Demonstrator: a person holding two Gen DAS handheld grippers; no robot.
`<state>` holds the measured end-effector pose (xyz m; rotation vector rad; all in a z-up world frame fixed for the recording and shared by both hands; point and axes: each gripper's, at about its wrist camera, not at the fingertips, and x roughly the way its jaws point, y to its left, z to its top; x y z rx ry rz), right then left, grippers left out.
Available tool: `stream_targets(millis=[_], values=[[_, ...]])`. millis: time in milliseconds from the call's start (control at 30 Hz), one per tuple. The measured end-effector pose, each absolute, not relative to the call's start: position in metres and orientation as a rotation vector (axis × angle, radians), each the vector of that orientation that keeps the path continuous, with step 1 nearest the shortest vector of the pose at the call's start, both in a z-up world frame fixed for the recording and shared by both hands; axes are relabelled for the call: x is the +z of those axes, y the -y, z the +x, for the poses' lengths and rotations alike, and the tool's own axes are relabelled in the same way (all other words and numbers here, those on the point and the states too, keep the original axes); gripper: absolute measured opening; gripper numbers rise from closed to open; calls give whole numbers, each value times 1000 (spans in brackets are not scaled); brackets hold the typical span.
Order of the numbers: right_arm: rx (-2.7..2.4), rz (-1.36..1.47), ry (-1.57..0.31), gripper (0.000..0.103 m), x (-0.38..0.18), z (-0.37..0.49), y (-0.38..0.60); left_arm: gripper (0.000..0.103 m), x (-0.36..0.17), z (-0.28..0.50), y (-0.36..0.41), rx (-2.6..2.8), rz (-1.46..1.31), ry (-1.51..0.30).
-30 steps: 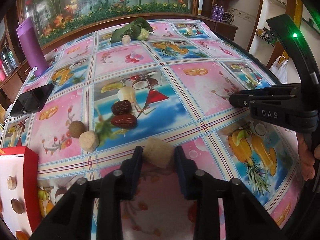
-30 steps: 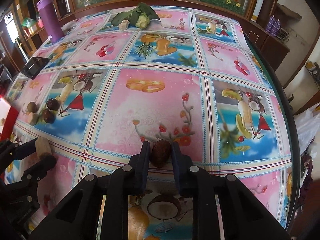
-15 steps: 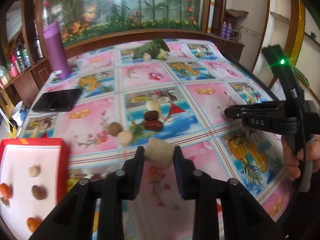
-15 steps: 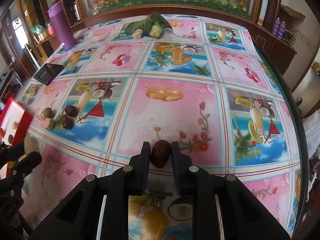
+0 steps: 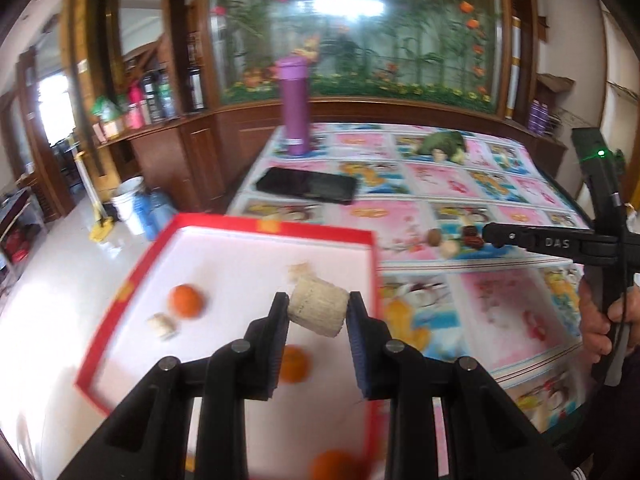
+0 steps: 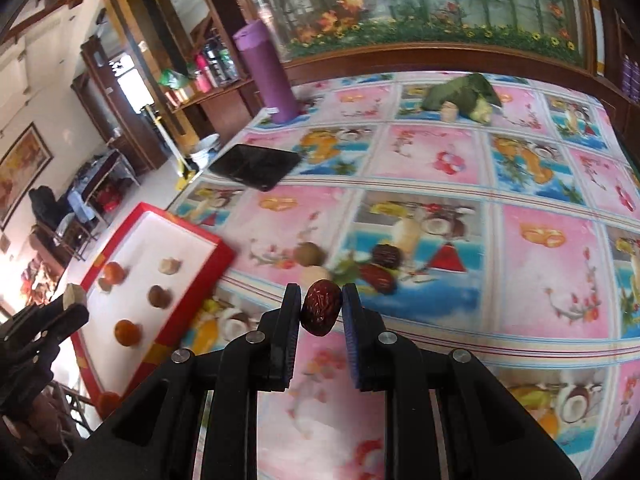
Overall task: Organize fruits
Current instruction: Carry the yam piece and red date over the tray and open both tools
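My left gripper [image 5: 318,314] is shut on a pale beige cylindrical fruit piece [image 5: 318,310] and holds it above the red-rimmed white tray [image 5: 224,276]. The tray holds orange fruits [image 5: 185,301] and small pale pieces [image 5: 162,325]. My right gripper [image 6: 321,306] is shut on a dark red date [image 6: 321,307], held above the tablecloth. Loose fruits lie on the table: two dates [image 6: 380,268], a round brown fruit [image 6: 310,253] and a pale piece [image 6: 318,273]. The tray also shows in the right wrist view [image 6: 132,280], with my left gripper [image 6: 60,312] over its near end.
A black phone [image 6: 256,166] lies behind the tray. A purple bottle [image 6: 266,74] stands at the far left corner. A green leafy bundle [image 6: 464,96] lies at the back. The tray sits at the table's left edge, with floor and buckets [image 5: 128,204] beyond.
My left gripper has swung left with the beige piece, from above the tablecloth to above the tray. My right gripper has lifted and moved left with the date toward the loose fruits.
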<state>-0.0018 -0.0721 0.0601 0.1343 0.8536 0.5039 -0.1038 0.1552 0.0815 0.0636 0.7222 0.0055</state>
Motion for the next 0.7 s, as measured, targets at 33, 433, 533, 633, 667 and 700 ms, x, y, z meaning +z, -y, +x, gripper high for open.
stream_targets(millis=[33, 433, 533, 633, 667, 700], values=[[534, 129, -841, 20, 63, -5, 55, 31, 81, -107, -168, 32, 53, -721], [764, 42, -857, 20, 59, -32, -86, 31, 59, -124, -258, 203, -12, -747], [782, 6, -874, 20, 55, -31, -110, 31, 53, -124, -264, 199, -27, -757], [793, -26, -878, 20, 54, -31, -129, 31, 48, -122, -266, 187, -28, -775], [794, -35, -881, 20, 53, -28, -135, 31, 45, -122, -265, 178, -29, -783], [794, -44, -884, 20, 53, -30, -138, 31, 43, -120, -265, 169, -30, -790]])
